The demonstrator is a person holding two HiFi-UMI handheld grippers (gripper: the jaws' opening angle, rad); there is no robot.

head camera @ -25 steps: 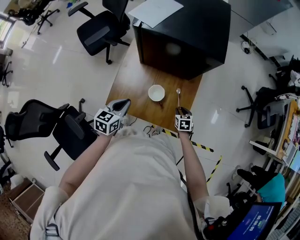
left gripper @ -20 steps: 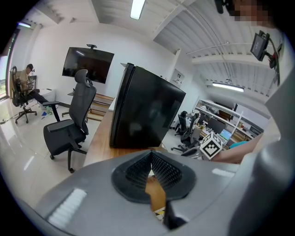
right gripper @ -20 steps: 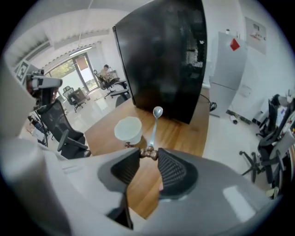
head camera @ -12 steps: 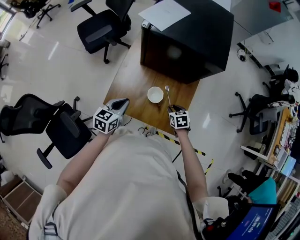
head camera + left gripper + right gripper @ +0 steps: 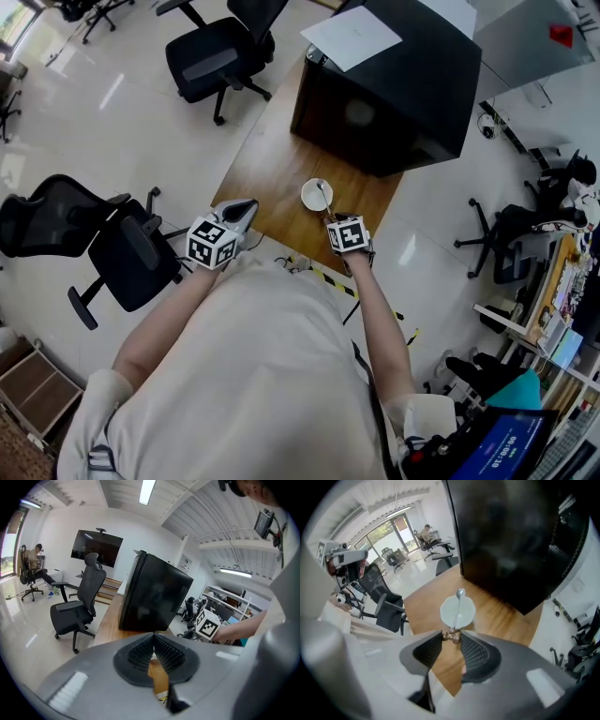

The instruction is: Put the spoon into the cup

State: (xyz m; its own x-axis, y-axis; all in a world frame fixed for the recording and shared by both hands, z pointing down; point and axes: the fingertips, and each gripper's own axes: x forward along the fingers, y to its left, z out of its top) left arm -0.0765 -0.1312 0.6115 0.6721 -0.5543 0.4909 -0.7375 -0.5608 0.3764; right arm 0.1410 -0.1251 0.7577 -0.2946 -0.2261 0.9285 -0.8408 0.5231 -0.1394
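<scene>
My right gripper [image 5: 451,636] is pinching the spoon [image 5: 458,605] by the brown end of its handle, one pad pressed on it from each side. In the right gripper view the spoon's stem runs out across the mouth of the white cup [image 5: 468,617], and its bowl end shows at the far rim. I cannot tell whether it touches the cup. The head view puts this gripper just beside the cup, which stands on the wooden table [image 5: 267,173] in front of a big black cabinet [image 5: 394,89]. My left gripper [image 5: 153,645] has its jaws pressed together at the tips with nothing between them – it hangs at the table's near edge, off to the left and apart from the cup
</scene>
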